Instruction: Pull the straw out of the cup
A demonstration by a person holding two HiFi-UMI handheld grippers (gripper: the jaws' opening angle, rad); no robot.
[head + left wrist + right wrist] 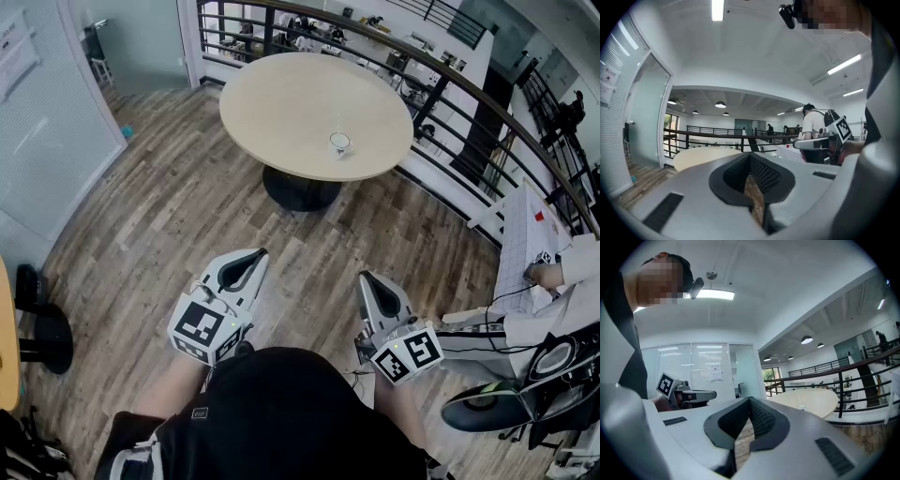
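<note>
A small clear cup (339,142) stands on the round beige table (281,103), near its front right edge. The straw in it is only a faint thin line. In the right gripper view the cup (801,406) shows far off on the table (815,401). Both grippers are held low in front of the person, well short of the table, over the wood floor. My left gripper (260,252) has its jaws together with nothing between them, as the left gripper view (750,156) also shows. My right gripper (365,277) (750,400) is likewise shut and empty.
A black railing (450,80) curves behind and to the right of the table. A seated person (562,300) works at a white desk on the right, beside a black chair (506,403). A glass wall (37,141) stands at left, with a black stool base (42,337) near it.
</note>
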